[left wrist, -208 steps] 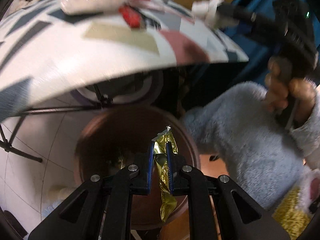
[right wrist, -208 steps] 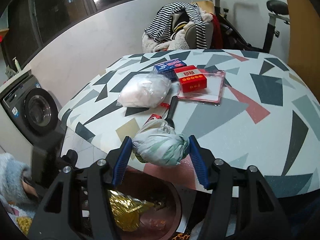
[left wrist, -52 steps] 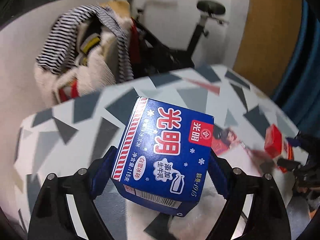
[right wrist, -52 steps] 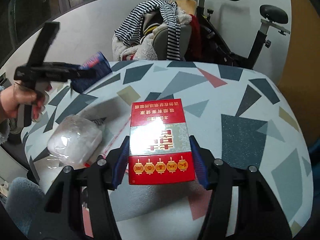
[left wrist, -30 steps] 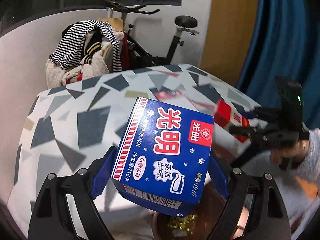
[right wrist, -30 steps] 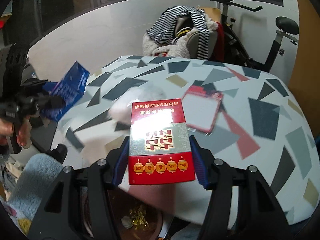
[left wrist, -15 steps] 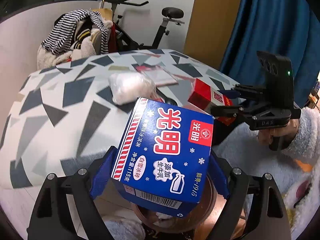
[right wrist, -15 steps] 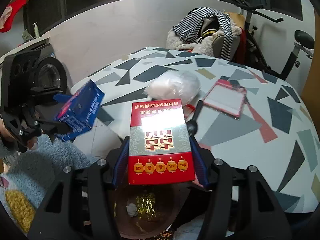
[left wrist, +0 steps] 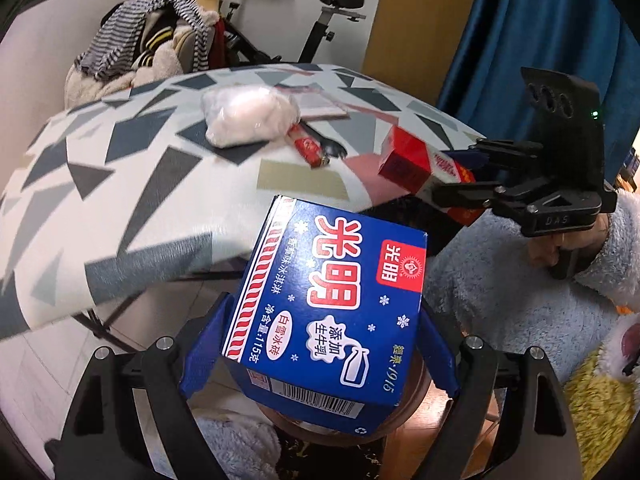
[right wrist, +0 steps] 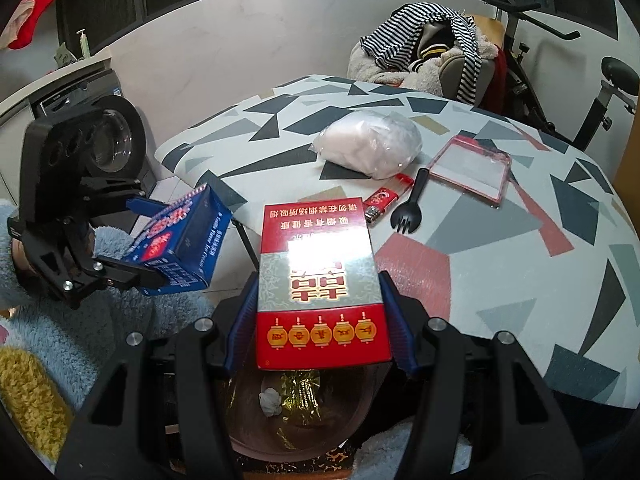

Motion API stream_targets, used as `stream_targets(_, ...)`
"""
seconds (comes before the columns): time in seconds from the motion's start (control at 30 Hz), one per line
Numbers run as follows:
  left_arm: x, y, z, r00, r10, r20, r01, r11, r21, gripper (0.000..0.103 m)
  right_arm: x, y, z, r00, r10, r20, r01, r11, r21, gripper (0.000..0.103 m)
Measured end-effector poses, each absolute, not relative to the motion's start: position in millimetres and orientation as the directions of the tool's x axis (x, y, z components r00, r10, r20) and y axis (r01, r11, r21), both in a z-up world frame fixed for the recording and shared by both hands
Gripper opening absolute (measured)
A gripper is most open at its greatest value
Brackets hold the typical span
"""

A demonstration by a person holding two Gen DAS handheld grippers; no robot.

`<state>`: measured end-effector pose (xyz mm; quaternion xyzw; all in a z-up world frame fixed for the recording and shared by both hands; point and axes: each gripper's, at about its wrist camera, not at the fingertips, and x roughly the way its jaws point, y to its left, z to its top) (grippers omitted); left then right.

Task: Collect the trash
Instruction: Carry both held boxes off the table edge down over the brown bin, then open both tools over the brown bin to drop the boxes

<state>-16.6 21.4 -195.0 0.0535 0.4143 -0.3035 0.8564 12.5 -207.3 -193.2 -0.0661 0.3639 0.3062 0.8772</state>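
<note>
Behind us, an exercise bike (right wrist: 576, 92) and a chair heaped with striped clothing (right wrist: 432, 44) are crowding the far edge of the patterned table (right wrist: 540, 260), while the near edge is curving clear above a brown trash bin (right wrist: 304, 416) on the floor. We are holding both loads past that near edge, over the bin: our left gripper (left wrist: 320, 356) is clamping a blue ice-cream carton (left wrist: 332, 304), and our right gripper (right wrist: 320, 328) is clamping a red cigarette box (right wrist: 320, 280). Gold foil (right wrist: 300, 392) and a white wad are lying inside the bin. Toward the table's middle, a plastic bag of white stuff (right wrist: 368, 144), a red-framed card sleeve (right wrist: 468, 168), a black spork (right wrist: 412, 200) and a red lighter (right wrist: 380, 200) are sitting close together. Our fluffy blue sleeves (left wrist: 500, 280) are hemming in the bin's sides.
</note>
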Motion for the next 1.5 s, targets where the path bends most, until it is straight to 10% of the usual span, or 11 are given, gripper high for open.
stream_targets(1.5,-17.0,54.6,-194.2,0.590,-0.409,-0.697,0.407,0.895,-0.181,0.094,21.3,-171.8,-237.5,0.407,0.420,-0.811,-0.638,0.766,0.077,0.058)
